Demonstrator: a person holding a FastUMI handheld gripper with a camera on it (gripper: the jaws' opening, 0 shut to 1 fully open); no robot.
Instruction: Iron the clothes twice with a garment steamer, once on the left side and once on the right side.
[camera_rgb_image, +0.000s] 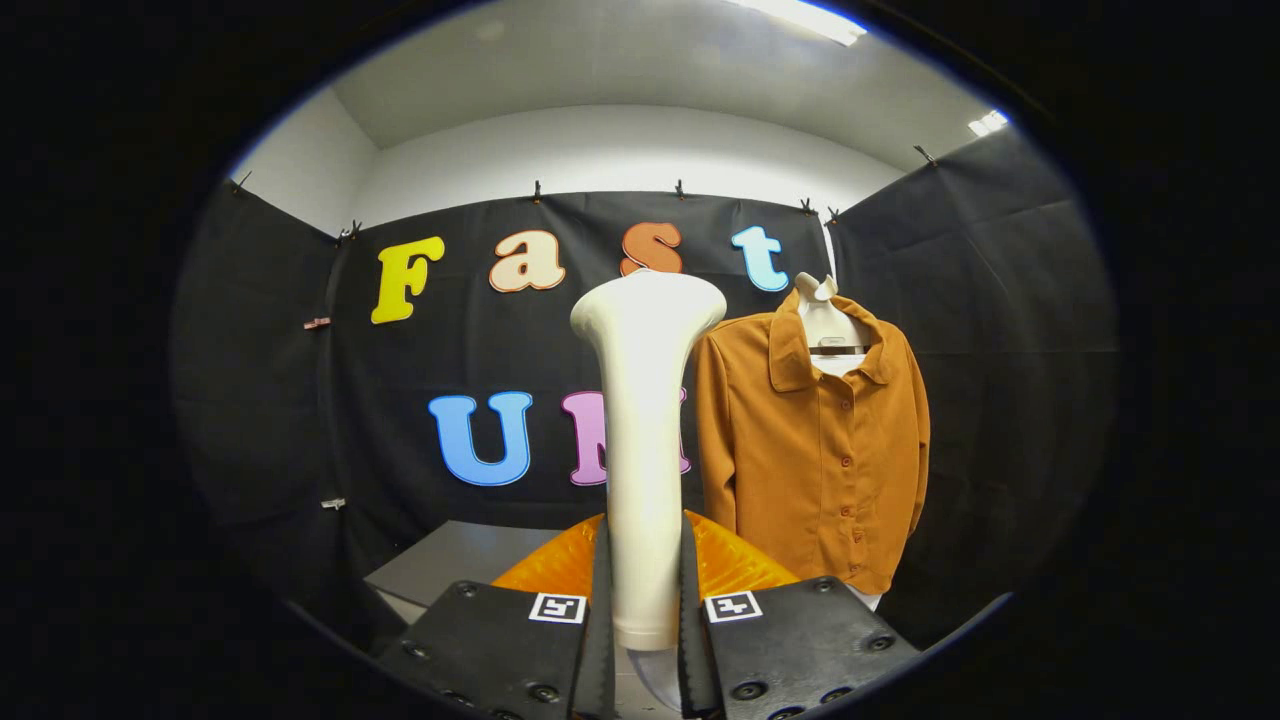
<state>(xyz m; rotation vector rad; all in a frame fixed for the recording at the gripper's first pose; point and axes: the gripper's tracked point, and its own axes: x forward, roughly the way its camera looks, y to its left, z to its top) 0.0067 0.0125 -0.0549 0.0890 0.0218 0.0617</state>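
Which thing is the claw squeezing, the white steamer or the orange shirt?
The white steamer. It stands upright between the claw's two fingers, which press its handle from both sides. The orange shirt hangs untouched on its hanger, farther off beyond the steamer.

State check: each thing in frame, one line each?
garment steamer: upright, clamped between the fingers, head up
hand-held gripper: shut on the steamer's handle
orange shirt: hanging on a hanger beyond the steamer, buttoned, not touched
grey table: bare part showing behind the fingers

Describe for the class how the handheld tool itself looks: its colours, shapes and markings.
The tool has two flat black finger plates with rounded corners, dotted with dark screws. Each plate carries a small white square tag with a black pattern near its inner top corner. Thin black ribbed pads line the inner edges.
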